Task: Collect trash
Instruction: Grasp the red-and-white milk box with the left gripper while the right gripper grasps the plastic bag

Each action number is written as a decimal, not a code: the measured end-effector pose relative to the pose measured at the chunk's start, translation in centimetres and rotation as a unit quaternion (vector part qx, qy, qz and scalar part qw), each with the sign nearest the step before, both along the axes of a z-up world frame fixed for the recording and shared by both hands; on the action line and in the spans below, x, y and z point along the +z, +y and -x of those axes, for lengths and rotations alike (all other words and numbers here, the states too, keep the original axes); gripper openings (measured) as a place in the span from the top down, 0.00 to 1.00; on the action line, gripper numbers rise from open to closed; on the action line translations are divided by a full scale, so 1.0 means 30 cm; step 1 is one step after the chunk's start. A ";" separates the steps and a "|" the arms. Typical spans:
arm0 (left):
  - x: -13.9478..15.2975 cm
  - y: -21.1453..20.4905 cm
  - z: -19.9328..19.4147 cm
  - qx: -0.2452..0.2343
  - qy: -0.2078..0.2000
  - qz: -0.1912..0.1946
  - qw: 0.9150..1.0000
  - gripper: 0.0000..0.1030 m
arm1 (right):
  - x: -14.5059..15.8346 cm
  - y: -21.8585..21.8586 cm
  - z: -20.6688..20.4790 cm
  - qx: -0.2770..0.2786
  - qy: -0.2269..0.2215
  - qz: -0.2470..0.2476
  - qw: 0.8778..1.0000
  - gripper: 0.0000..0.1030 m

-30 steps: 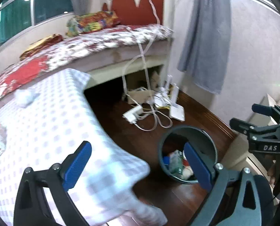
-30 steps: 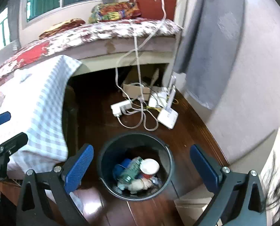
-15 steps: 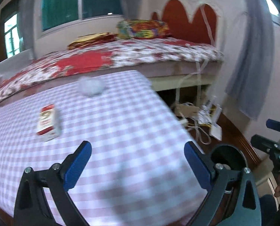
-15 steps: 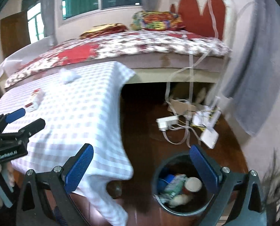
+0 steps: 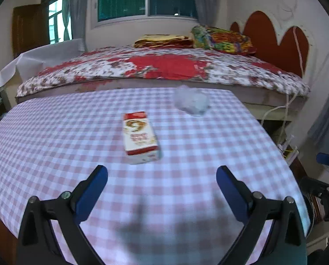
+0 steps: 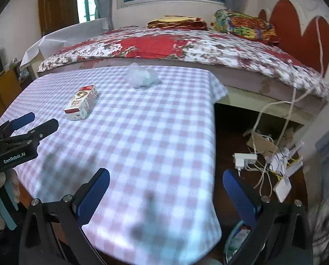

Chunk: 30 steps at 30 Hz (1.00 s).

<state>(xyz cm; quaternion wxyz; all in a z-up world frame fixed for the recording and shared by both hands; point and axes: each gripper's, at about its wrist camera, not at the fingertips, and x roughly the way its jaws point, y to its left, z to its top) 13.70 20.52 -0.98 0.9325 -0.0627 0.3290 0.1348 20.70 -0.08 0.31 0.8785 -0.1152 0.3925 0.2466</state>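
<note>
Trash left on table (image 5: 54, 132): red-white box (image 5: 140, 137) mid-cloth, crumpled wad (image 5: 192, 102) beyond it near bed (image 5: 164, 66). Both views have swung up from the floor bin to the table, prob. for another pickup. Left gripper (image 5: 162, 183) & right gripper (image 6: 165, 187) wide open, empty. Nothing blocks the box; cables (image 6: 272, 161) on floor at right.

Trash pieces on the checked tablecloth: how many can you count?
2. A red-and-white carton lies mid-table; a crumpled clear plastic wad sits beyond it near the bed-side edge. None look hidden.
</note>
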 end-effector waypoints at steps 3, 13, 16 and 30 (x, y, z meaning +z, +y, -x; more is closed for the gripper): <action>-0.017 0.039 -0.044 0.010 0.006 0.000 1.000 0.04 | -0.008 0.054 -0.061 0.011 0.002 0.000 1.000 0.00; -0.119 0.124 -0.239 0.012 0.053 0.021 0.998 0.17 | -0.055 0.234 -0.303 0.037 0.008 0.004 0.999 0.00; -0.148 0.152 -0.292 -0.001 0.073 0.028 0.997 0.37 | -0.074 0.306 -0.393 0.045 0.017 -0.003 0.999 0.00; -0.145 0.305 -0.459 -0.010 0.063 0.013 0.998 0.46 | -0.169 0.669 -0.649 0.064 0.027 0.023 0.997 0.06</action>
